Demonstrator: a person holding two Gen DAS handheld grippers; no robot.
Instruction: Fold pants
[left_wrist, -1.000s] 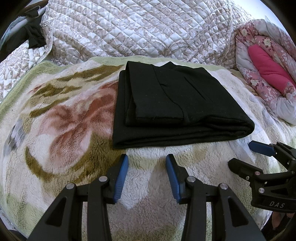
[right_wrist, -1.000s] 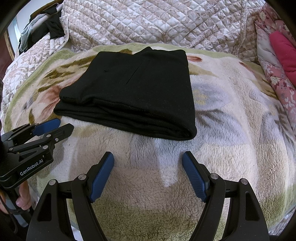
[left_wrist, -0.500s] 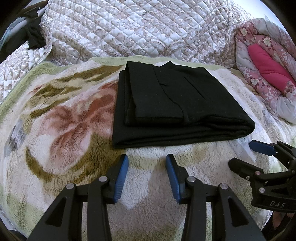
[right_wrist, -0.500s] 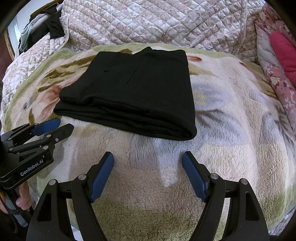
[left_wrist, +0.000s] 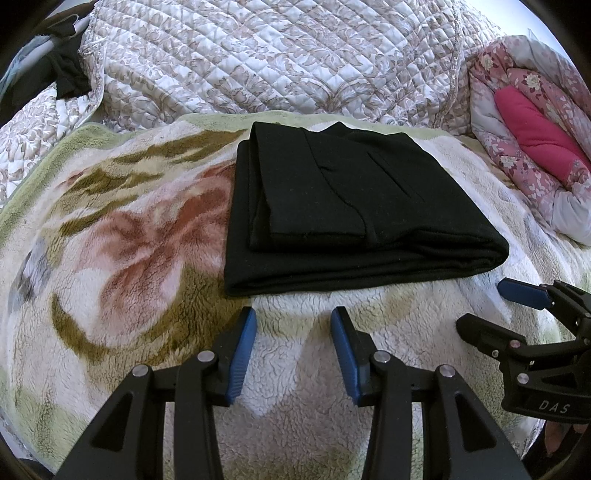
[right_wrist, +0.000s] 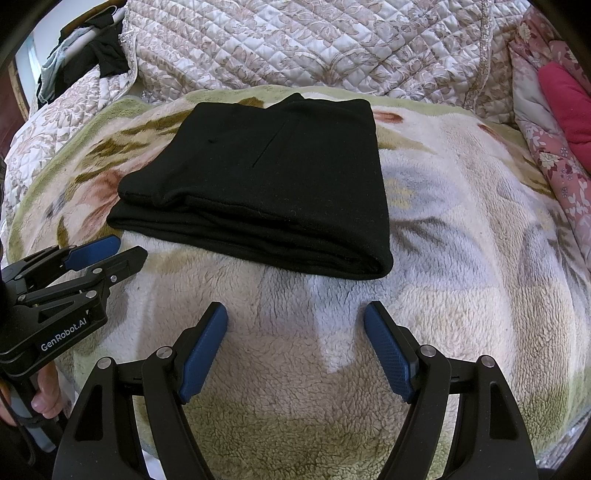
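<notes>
Nothing has moved: folded black pants (left_wrist: 354, 206) lie on the fleece blanket (left_wrist: 110, 240), left gripper (left_wrist: 293, 350) and right gripper (right_wrist: 295, 347) still near them, jaws apart, empty.

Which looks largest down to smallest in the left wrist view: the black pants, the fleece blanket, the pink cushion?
1. fleece blanket
2. black pants
3. pink cushion, though it lies farther off and is partly wrapped, so its true size is unsure.

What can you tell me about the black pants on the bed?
The black pants are folded into a neat, flat rectangle of several stacked layers. The cloth looks soft, matte and knit-like, with a seam line on top. They lie on the fluffy flowered blanket, which is all that touches them. Both grippers stand open just short of their near edge.
</notes>
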